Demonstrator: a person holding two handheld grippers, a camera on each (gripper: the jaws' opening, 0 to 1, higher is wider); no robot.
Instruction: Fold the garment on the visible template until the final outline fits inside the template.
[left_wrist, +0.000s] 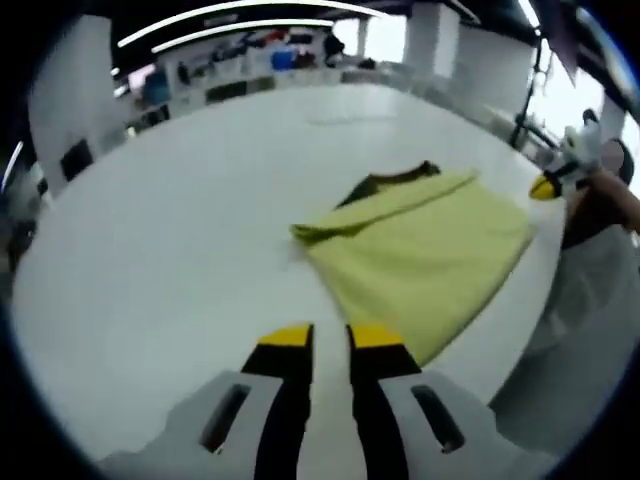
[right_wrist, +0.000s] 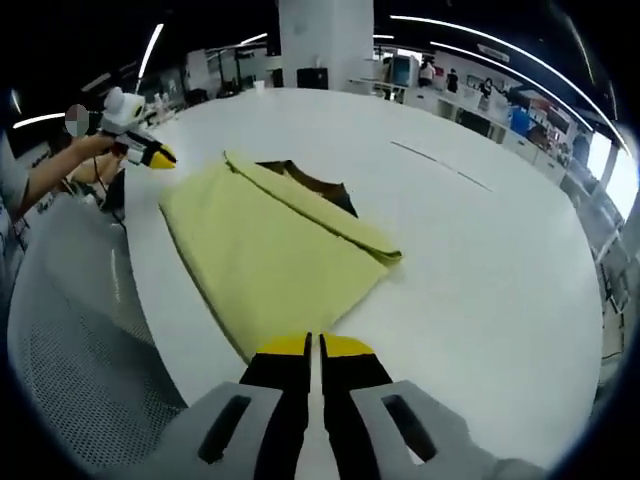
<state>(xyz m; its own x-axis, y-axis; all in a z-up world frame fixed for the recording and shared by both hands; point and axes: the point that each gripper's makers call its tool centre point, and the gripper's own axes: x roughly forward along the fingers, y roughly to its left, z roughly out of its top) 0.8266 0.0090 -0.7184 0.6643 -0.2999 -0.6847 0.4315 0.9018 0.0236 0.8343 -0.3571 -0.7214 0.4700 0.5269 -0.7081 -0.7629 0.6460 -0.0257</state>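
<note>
Both of my hand-held grippers are pulled back off the cloth and hold nothing: left hand-held gripper (left_wrist: 331, 338) has a narrow gap between its yellow tips, right hand-held gripper (right_wrist: 313, 345) is nearly closed, just a slit. The yellow garment (left_wrist: 425, 255) lies flat on the white counter (left_wrist: 160, 250), already folded over itself, with a doubled edge running along its far side; in the left gripper view it sits at about 1 o'clock from my jaws, in the right gripper view at about 11 o'clock, near corner just ahead of the tips. A dark patch (right_wrist: 315, 184) peeks out from under the far fold; I take it for the template, mostly covered, so I can't judge its outline or whether the cloth fits inside it. Each hand-held gripper also shows in the other's view, at 3 o'clock in the left and 10 o'clock in the right, up and clear of the cloth. My read: I'm standing off on opposite sides to check the outline before the next fold. Risk: dragging the whole stack off the template when I regrip a corner.
</note>
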